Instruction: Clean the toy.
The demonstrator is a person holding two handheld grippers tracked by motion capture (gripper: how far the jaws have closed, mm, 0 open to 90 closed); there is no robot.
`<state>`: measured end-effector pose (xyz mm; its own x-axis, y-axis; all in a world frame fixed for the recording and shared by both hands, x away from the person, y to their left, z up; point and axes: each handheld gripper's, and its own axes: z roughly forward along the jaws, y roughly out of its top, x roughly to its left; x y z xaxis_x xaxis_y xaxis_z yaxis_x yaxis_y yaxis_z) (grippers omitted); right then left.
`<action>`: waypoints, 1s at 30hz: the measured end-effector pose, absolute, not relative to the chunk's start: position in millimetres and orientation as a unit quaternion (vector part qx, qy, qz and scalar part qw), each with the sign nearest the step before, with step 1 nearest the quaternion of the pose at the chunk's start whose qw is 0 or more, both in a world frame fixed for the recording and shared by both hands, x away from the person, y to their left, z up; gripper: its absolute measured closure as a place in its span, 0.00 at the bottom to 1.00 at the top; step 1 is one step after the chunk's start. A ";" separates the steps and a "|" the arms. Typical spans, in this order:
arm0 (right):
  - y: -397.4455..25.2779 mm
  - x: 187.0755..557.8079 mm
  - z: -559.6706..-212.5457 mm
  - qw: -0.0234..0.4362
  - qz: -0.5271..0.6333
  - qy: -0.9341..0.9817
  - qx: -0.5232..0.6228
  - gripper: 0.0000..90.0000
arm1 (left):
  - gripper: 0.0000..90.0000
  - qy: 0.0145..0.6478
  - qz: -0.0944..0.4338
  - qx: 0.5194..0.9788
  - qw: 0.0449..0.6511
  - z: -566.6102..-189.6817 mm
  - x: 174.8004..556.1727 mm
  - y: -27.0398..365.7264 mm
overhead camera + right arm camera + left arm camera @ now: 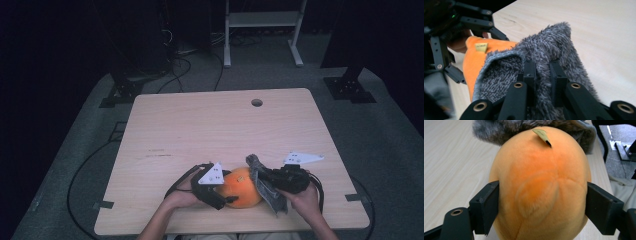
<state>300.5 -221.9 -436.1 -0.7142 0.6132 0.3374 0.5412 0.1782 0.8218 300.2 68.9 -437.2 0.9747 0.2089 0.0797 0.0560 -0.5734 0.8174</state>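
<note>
Black jaws of the left tool stand nearest in the left gripper view, one pressed against each flank of an orange plush toy, so this tool is clamped on the toy. That view alone shows the stitched seams on the toy's fuzzy skin and a small tan tag sticking up on its far end; beyond the tag lies the edge of a grey furry cloth.

From the high view the toy sits on the pale wooden worktop close to its near edge, between the person's two hands. The left tool meets the toy's left side, and the grey cloth drapes against the toy's right side, where the right tool reaches it. This view also shows the round hole in the worktop, well beyond the toy, and the white frame standing on the floor farther back.

Looking along the right tool in the right gripper view, its two jaws stand close together with a fold of the cloth pinched between them. Behind the cloth the toy shows with its tag, and the left tool's black linkage rises past it.
</note>
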 end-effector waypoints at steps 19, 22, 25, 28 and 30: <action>-229.5 304.4 -439.0 0.097 0.431 0.787 0.430 0.87 | 0.21 0.076 0.087 0.886 0.449 -436.9 300.9 67.3; -219.3 287.8 -418.1 0.124 0.475 0.780 0.387 0.87 | 0.21 0.076 0.086 0.884 0.452 -438.6 300.9 67.7; -214.5 279.3 -411.0 0.126 0.496 0.784 0.351 0.86 | 0.21 0.080 0.083 0.884 0.453 -438.9 302.1 67.4; -227.5 294.6 -429.4 0.091 0.468 0.783 0.399 0.87 | 0.21 0.084 0.085 0.883 0.453 -438.6 301.8 66.5; -234.1 297.8 -431.7 0.082 0.469 0.778 0.409 0.87 | 0.21 0.086 0.084 0.882 0.455 -439.0 302.3 66.7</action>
